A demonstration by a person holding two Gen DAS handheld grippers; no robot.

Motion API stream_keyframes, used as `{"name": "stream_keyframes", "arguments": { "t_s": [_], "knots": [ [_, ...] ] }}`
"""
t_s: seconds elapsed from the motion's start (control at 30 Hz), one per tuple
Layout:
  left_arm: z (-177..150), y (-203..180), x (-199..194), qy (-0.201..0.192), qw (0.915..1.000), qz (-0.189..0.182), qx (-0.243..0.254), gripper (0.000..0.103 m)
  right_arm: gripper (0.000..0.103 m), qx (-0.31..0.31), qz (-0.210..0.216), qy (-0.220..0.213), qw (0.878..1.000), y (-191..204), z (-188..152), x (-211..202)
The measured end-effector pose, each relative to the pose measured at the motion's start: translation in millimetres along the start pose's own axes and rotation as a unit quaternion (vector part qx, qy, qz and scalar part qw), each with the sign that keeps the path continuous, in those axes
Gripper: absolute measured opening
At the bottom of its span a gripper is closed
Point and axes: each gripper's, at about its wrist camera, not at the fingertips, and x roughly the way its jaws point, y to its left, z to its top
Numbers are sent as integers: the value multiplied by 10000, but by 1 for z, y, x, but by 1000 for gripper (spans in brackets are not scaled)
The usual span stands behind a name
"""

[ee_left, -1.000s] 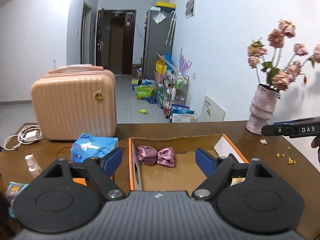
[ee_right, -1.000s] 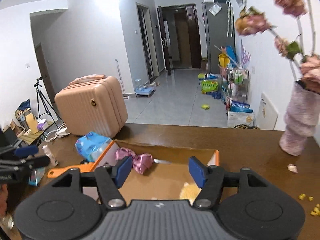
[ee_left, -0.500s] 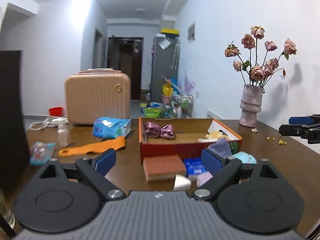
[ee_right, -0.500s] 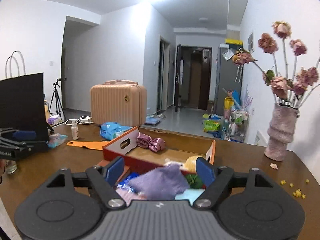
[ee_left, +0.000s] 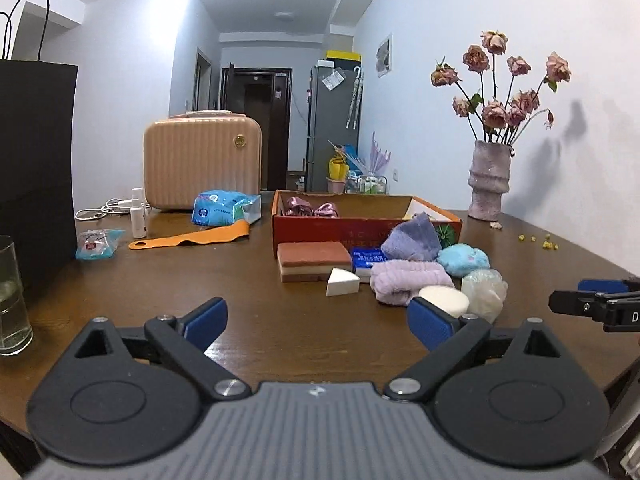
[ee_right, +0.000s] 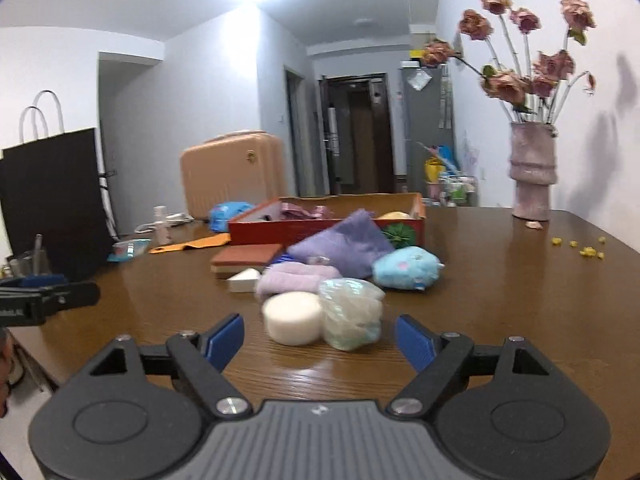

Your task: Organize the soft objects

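Heaped on the brown wooden counter (ee_right: 500,280) just before the open orange cardboard box (ee_right: 320,226), likely their destination: round white sponge puff (ee_right: 293,317), lilac towel roll (ee_right: 296,280), blue plush (ee_right: 406,268); both left claw (ee_left: 316,322) and right claw (ee_right: 318,342) wide open, empty, apparently lined up for a pick.

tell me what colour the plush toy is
Light blue, with small pink spots. The plush toy shows best in the right wrist view, beside the purple cloth.

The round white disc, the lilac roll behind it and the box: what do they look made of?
Round white disc: likely foam sponge, matte, soft edges. Lilac roll: terry-like cloth, fuzzy ribbed pile. Box: cardboard, plain brown inside, printed red-orange outside.
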Motion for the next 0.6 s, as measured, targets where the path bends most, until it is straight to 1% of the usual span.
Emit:
{"name": "stream_keyframes", "arguments": {
  "t_s": [0.1, 0.2, 0.23, 0.27, 0.33, 0.37, 0.4, 0.43, 0.47, 0.5, 0.53, 0.6],
  "knots": [
    [-5, -2, 8, 119, 9997, -129, -148, 98, 82, 202, 9, -49, 9998, -5, -3, 4],
    [-13, -8, 19, 306, 9993, -183, -81, 98, 81, 321, 53, -100, 9994, -7, -5, 10],
    [-15, -8, 23, 347, 9992, -183, -66, 98, 78, 389, 113, -116, 9991, -8, -4, 12],
    [-15, -8, 27, 380, 9991, -173, -66, 98, 72, 462, 207, -133, 9986, -9, -3, 16],
    [-14, -5, 40, 424, 9990, -137, -56, 98, 67, 544, 414, -133, 9976, -8, 2, 27],
    [-11, -3, 46, 433, 9990, -120, -41, 98, 61, 539, 553, -104, 9970, -7, 7, 35],
    [-5, 1, 54, 419, 9990, -116, -51, 98, 57, 522, 712, -47, 9961, -4, 13, 45],
    [0, 5, 61, 421, 9990, -145, -75, 93, 48, 510, 861, 4, 9950, -3, 20, 55],
    [8, 11, 71, 491, 9986, -195, -97, 87, 35, 507, 991, 57, 9938, 0, 27, 65],
    [15, 16, 82, 591, 9979, -227, -156, 74, 30, 531, 1133, 139, 9920, 3, 36, 78],
    [23, 24, 94, 698, 9968, -270, -290, 64, 27, 585, 1259, 231, 9901, 5, 44, 91],
    [36, 37, 117, 841, 9942, -448, -507, 62, 27, 627, 1570, 378, 9849, 13, 61, 116]
  ]
}}
